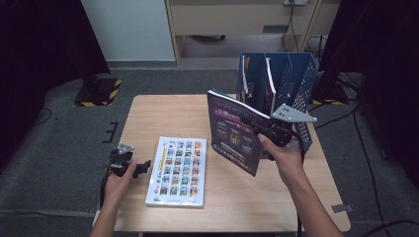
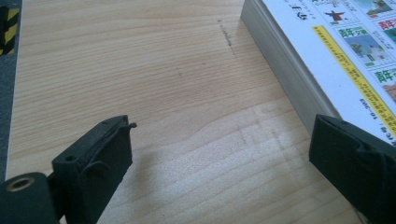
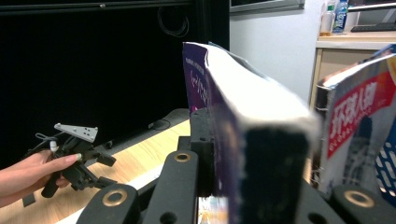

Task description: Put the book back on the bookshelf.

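My right gripper (image 1: pixel 269 132) has its jaws clamped tight on the purple book (image 1: pixel 236 132), pads pressing both faces of it; in the right gripper view the book's page edge (image 3: pixel 261 112) rises straight up between them. I hold the book upright in the air above the right half of the table (image 1: pixel 143 116), its long axis close to vertical, the cover facing my left and the far top corner leaning toward the blue file rack (image 1: pixel 296 84) just behind it. The rack stands at the table's far right corner with other magazines (image 1: pixel 257 81) already in its slots.

My left gripper (image 1: pixel 129 165) rests low at the table's near left edge, jaws standing wide apart with nothing between them, just bare wood in the left gripper view. One jaw sits right beside the corner of the white book (image 1: pixel 178 170), which lies flat on the table with its long axis running away from me.

The table is pale wood grain. Around it are grey carpet (image 1: pixel 59 148), black curtains (image 1: pixel 39 44) on both sides, and a yellow-and-black striped base (image 1: pixel 99 91) on the floor.
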A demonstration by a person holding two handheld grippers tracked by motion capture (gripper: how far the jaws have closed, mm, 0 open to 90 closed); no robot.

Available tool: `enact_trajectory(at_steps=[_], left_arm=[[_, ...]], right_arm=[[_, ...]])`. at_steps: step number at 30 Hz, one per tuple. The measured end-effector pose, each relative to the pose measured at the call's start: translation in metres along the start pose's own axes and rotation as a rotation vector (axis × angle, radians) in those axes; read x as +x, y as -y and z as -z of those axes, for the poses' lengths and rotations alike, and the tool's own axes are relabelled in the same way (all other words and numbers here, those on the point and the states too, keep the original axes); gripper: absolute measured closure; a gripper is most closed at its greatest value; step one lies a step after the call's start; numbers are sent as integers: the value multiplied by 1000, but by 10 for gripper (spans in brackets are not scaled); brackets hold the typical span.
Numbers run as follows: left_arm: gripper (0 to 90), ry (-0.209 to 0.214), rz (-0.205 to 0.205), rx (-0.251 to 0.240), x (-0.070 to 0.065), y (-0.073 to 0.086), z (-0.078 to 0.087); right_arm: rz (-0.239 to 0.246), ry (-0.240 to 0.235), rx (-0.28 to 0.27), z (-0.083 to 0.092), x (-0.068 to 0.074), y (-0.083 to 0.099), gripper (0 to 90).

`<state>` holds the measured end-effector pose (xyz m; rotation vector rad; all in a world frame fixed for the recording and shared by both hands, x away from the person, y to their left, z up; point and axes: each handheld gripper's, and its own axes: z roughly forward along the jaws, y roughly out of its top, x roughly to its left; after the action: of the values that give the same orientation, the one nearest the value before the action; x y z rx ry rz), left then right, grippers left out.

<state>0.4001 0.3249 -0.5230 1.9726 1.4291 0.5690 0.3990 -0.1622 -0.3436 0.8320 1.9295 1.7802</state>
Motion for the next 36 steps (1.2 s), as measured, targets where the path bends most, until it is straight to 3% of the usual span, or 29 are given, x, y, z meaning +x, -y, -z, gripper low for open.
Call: enact_trajectory(at_steps=[12, 36], left_arm=[[54, -17, 26, -8, 4, 1, 2], [57, -24, 26, 9, 6, 3, 0]], right_arm=[[-7, 26, 1, 20, -7, 4, 843], [-34, 77, -8, 59, -20, 13, 843]])
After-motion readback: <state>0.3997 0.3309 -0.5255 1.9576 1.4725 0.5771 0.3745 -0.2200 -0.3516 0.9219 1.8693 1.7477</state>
